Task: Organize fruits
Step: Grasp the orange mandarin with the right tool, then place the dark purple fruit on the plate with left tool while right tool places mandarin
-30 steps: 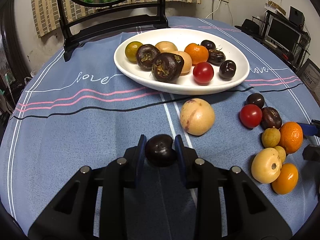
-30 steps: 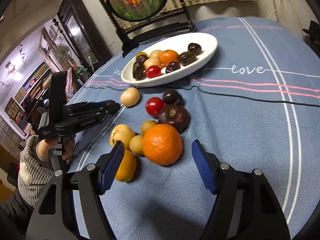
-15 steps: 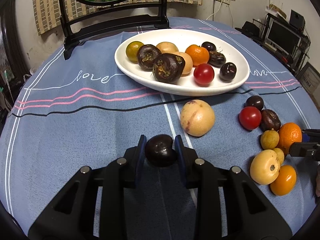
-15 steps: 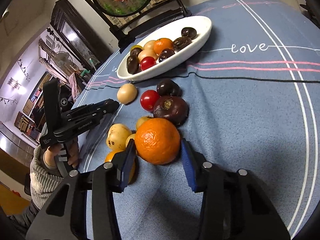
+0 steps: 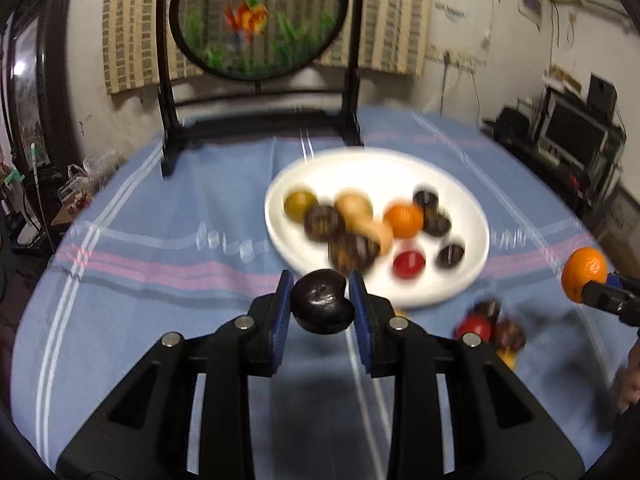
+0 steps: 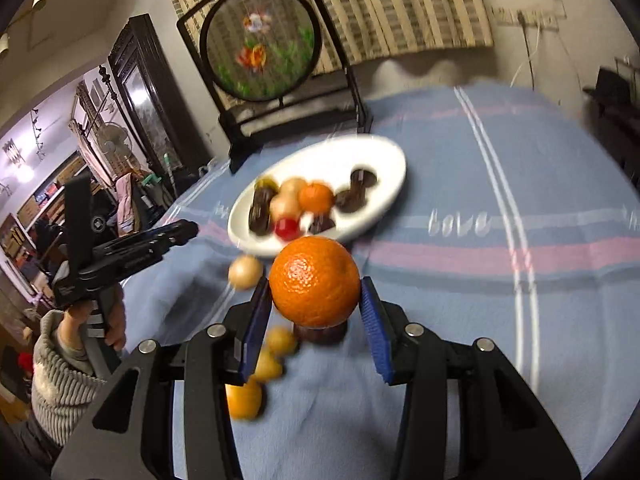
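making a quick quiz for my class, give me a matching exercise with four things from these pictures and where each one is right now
Column one:
1. dark purple fruit
2. large orange
3. red tomato
4. round fish screen

Column two:
A. standing at the far edge of the table, behind the white plate
B. gripped in the right gripper
C. lying on the plate among other fruit
D. gripped in the left gripper

Pairs: 1-D, 2-B, 3-C, 4-A
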Motion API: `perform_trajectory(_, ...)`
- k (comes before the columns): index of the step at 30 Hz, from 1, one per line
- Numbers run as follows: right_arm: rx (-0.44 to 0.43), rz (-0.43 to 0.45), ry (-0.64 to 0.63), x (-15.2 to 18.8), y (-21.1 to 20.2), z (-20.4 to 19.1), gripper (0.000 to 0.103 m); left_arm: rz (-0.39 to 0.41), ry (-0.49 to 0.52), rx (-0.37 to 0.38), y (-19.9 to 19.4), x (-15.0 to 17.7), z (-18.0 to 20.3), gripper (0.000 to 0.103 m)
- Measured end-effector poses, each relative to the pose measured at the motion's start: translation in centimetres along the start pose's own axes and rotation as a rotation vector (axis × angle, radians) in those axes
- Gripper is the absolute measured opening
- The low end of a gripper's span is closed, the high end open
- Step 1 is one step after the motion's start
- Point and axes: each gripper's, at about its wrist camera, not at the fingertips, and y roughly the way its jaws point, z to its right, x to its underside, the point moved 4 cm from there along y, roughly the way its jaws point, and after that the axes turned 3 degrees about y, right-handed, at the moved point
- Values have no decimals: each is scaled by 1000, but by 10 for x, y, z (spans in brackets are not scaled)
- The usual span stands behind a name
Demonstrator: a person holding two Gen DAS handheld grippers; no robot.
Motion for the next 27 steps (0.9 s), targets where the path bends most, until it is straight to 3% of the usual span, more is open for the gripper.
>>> perform_trajectory(5, 26, 41, -31, -56, 23, -10, 45, 36, 28, -48, 13, -52, 11, 29)
perform_trajectory(10, 61, 28, -19, -87, 72, -6, 45, 2, 31, -41, 52, -77, 25, 29)
perform_trajectory(18, 107, -13, -23, -110, 133, 11, 45, -96, -12, -41, 129, -87, 17, 29)
perform_trajectory(27, 120, -95, -19, -120, 192, 27, 46, -180, -27, -29, 176, -83, 6, 30)
